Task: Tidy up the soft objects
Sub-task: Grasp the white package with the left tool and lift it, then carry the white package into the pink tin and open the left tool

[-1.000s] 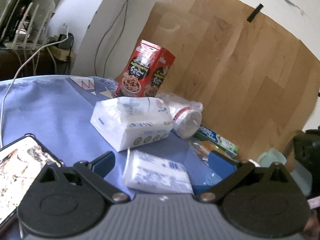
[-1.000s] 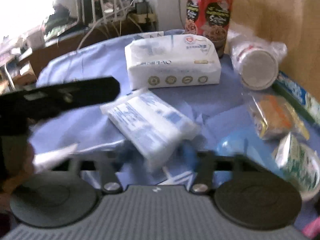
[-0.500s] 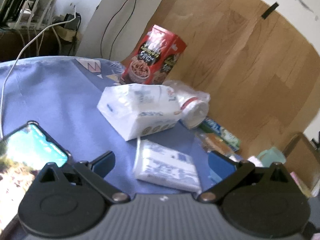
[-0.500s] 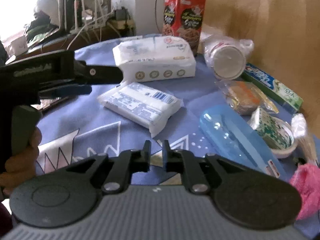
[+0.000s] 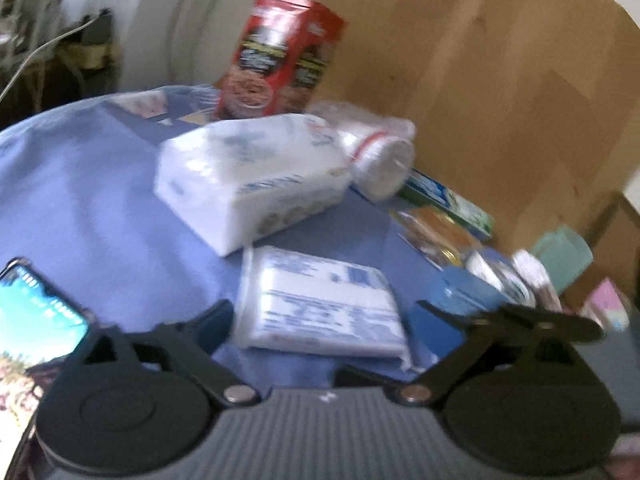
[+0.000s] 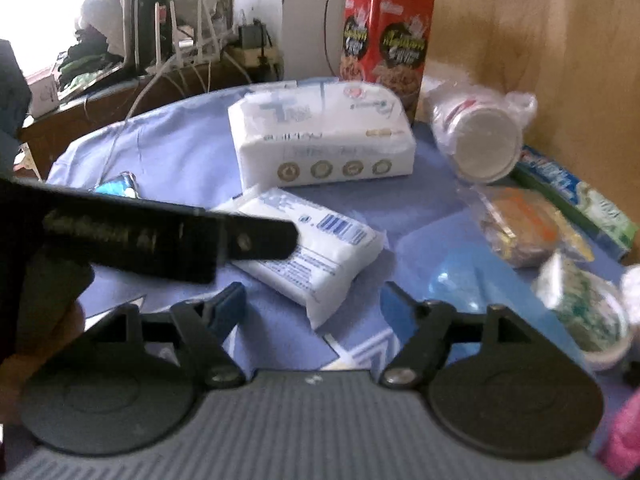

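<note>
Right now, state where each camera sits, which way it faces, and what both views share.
Left wrist: on the left gripper, angled down over the blue tablecloth at the small tissue pack between its closing, untouching fingers; no hand shows.
Right wrist: on the right gripper, facing down-forward; its jaws opening, empty; the left gripper crosses its left side, held by a hand.
Shared: small tissue pack, large tissue pack, red box, cups.

Blk gripper (image 6: 312, 304); blue pads (image 6: 228, 306); silver screws.
</note>
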Demonstrator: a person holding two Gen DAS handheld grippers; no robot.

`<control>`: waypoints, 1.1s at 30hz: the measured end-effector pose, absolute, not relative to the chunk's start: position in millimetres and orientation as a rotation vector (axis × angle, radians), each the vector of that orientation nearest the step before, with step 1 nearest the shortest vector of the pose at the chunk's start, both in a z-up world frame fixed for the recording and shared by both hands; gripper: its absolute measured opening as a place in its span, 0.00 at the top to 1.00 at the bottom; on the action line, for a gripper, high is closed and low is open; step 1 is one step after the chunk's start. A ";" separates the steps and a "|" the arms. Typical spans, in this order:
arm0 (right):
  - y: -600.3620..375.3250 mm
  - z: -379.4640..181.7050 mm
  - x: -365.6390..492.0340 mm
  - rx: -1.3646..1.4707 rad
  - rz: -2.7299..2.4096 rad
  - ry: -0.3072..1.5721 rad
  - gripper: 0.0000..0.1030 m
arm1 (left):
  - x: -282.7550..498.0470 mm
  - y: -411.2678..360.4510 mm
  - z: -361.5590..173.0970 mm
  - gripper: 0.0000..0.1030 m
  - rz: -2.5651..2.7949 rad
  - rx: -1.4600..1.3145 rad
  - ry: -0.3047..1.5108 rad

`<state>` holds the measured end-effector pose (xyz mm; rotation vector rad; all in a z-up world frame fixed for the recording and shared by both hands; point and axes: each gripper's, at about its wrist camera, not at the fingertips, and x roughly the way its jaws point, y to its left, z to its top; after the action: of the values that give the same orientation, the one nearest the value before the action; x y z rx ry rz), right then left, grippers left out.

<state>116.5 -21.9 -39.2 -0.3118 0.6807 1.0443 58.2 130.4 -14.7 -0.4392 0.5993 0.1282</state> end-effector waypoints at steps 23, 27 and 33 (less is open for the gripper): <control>-179.4 -28.5 4.3 -0.170 0.683 0.638 0.39 | 4.7 0.1 -8.4 0.10 -0.398 -0.251 0.716; -182.4 -34.9 4.2 -0.147 0.672 0.648 0.38 | 7.3 8.6 -4.9 0.09 -0.407 -0.280 0.717; -177.0 -36.0 9.2 -0.174 0.690 0.635 0.29 | 13.4 36.9 3.9 0.07 -0.361 -0.362 0.693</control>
<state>9.2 -177.0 -36.0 -0.1736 0.6355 0.6899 13.4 36.9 3.9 -0.3625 0.6926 -0.3606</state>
